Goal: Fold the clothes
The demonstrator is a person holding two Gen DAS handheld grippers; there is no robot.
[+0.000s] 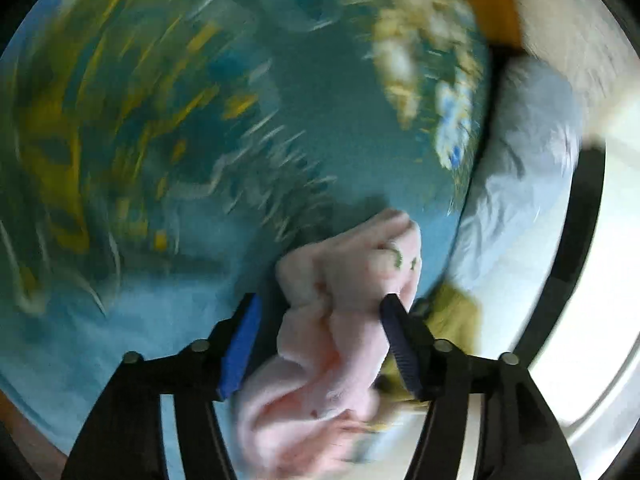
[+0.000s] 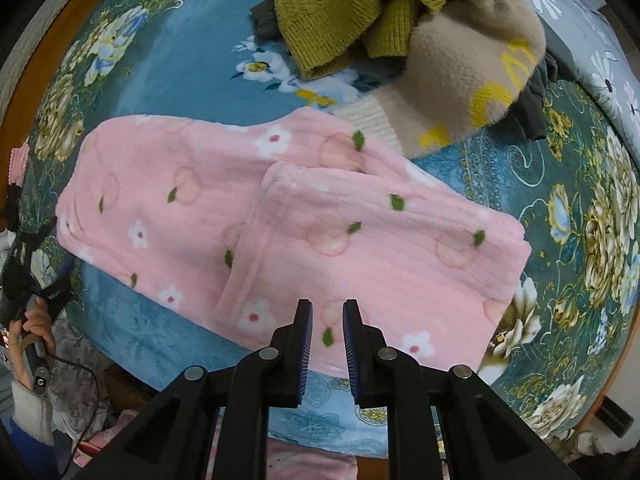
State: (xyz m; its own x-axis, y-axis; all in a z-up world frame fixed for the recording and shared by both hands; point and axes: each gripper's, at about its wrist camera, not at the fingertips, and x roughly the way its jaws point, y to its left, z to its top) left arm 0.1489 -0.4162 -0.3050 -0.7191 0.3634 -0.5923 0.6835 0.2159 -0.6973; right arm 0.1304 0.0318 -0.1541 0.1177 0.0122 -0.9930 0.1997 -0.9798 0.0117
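Observation:
A pink fleece garment (image 2: pixel 280 216) with peach and flower prints lies folded on the blue floral bedspread (image 2: pixel 160 64). My right gripper (image 2: pixel 327 312) hovers over its near edge, fingers slightly apart and empty. In the blurred left wrist view, my left gripper (image 1: pixel 320 308) is open, with a bunched pink fleece piece (image 1: pixel 336 320) lying between the fingers and against the right finger (image 1: pixel 396 332); the jaws do not clamp it.
An olive knit sweater (image 2: pixel 352 12) and a tan fleece garment with yellow letters (image 2: pixel 472 68) are piled at the far side of the bed. A grey flowered pillow (image 2: pixel 600 60) sits far right. The wooden bed edge (image 2: pixel 36 68) runs along the left.

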